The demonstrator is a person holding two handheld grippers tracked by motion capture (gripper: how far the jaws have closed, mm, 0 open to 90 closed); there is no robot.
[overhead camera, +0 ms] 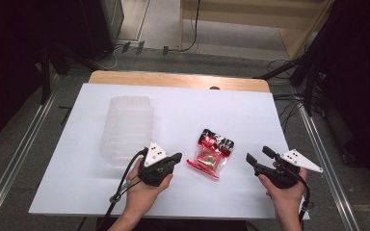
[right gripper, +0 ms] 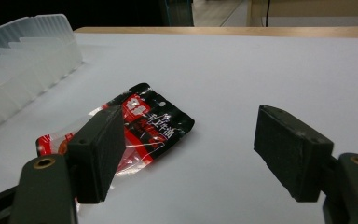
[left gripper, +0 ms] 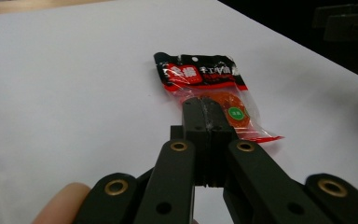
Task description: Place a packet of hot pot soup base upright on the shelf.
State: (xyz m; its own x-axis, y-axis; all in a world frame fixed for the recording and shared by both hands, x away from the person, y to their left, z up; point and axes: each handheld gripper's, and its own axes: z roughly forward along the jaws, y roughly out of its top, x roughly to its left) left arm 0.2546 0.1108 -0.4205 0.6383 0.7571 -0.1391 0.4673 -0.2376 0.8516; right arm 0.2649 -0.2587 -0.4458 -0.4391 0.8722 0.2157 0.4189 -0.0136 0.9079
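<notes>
Left gripper [overhead camera: 173,158]: fingers closed, empty, nearer the snack packet [overhead camera: 211,152], just left of it. Right gripper [overhead camera: 259,157]: fingers wide apart, empty. Packet flat mid-tabletop [overhead camera: 250,115], long axis slanting toward the near-left.

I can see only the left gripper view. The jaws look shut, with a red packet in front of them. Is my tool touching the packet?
Observer: No. In the high view the left tool stops short of the red packet; bare white table shows between them.
Operator: Where is the other tool?
Observer: The right tool is on the packet's other side, also apart from it, with its jaws wide open.
Operator: Is anything else on the table?
Observer: Yes, a clear plastic container lies just beyond your left hand, away from the packet.
</notes>
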